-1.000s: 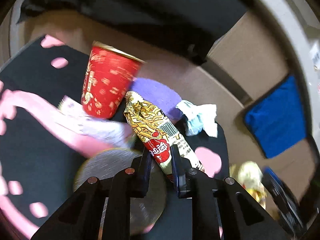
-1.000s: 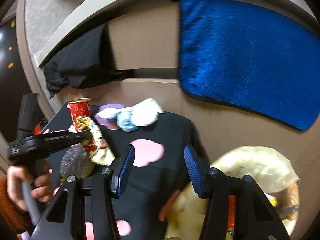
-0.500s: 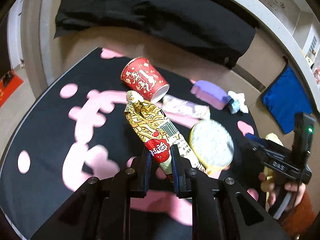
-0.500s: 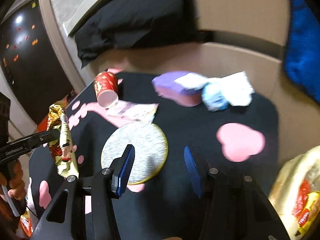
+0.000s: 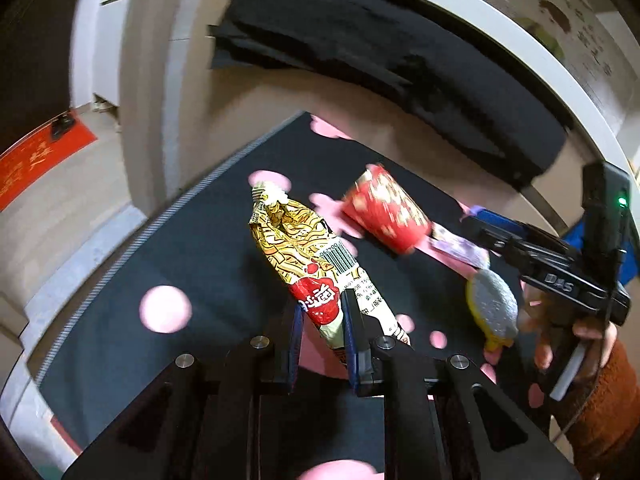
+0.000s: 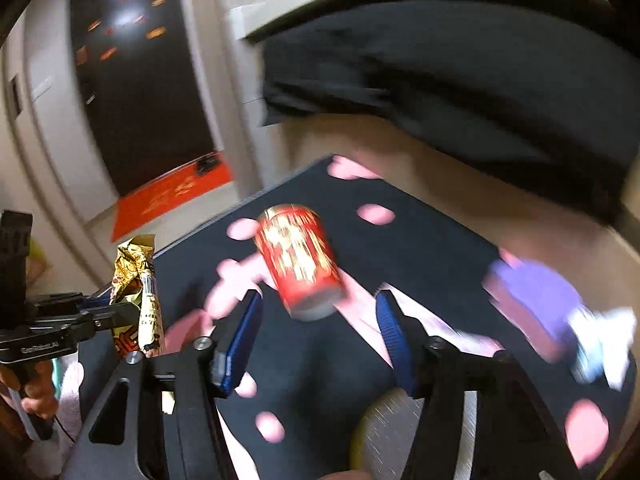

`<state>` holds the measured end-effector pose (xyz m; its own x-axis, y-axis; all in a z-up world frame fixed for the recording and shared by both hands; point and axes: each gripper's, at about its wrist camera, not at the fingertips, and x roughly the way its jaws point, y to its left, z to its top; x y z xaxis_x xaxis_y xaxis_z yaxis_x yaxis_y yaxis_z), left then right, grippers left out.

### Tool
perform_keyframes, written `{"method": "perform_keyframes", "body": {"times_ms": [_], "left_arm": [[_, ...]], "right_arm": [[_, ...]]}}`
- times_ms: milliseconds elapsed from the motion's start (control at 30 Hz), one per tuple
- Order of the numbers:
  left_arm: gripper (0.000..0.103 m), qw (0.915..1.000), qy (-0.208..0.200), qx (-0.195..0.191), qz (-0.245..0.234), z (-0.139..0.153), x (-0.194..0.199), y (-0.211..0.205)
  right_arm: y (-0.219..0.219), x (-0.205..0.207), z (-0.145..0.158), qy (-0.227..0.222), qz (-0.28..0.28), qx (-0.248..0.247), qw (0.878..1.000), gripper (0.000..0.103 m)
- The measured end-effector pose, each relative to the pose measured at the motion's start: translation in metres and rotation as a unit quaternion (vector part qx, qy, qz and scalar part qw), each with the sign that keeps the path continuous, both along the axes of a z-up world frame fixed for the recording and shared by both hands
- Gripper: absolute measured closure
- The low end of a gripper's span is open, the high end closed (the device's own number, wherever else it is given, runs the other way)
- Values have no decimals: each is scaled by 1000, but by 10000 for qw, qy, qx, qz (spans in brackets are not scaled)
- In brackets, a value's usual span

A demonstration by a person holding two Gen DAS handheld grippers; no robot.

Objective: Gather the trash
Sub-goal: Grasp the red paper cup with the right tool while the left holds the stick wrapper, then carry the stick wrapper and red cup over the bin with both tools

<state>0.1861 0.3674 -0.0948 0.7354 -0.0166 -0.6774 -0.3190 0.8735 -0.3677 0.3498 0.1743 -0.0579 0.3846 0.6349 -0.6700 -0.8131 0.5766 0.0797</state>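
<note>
My left gripper (image 5: 320, 312) is shut on a gold and red snack wrapper (image 5: 308, 256) and holds it above the black table with pink spots (image 5: 192, 264). The wrapper (image 6: 136, 292) and the left gripper (image 6: 108, 312) also show at the left of the right wrist view. My right gripper (image 6: 318, 320) is open, its blue pads on either side of a red paper cup (image 6: 300, 260) that lies on its side on the table. The cup also shows in the left wrist view (image 5: 384, 212).
A silver round lid (image 5: 492, 304) with a yellow rim, a pale purple wrapper (image 5: 456, 246), a purple block (image 6: 536, 292) and crumpled white and blue tissue (image 6: 600, 344) lie on the table. A black cloth (image 6: 460, 80) hangs behind. An orange floor mat (image 6: 168, 200) lies at the left.
My left gripper has pulled back to the left with the wrapper. My right gripper has swung left from the silver lid and now frames the red cup.
</note>
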Motion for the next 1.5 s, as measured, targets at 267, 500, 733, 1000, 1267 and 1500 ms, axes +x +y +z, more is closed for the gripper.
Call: {"method": "perform_keyframes", "body": {"times_ms": [267, 500, 733, 1000, 1267, 1500], "left_arm": [[84, 9995, -62, -139, 286, -6, -22, 32], [84, 9991, -30, -251, 351, -9, -28, 34], [84, 9992, -240, -220, -214, 9, 0, -2], [84, 9933, -448, -46, -1068, 41, 34, -83], [84, 9813, -937, 626, -1564, 102, 55, -168], [84, 9662, -1407, 1160, -1824, 146, 64, -232]], "right_arm": [[90, 5, -35, -87, 511, -805, 9954, 41], [96, -4, -53, 272, 701, -982, 9923, 43], [25, -22, -7, 165, -27, -655, 9977, 44], [-94, -38, 44, 10, -1117, -351, 9931, 44], [-197, -41, 81, -178, -1824, 270, 9827, 44], [-268, -59, 116, -664, -2323, 603, 9685, 44]]}}
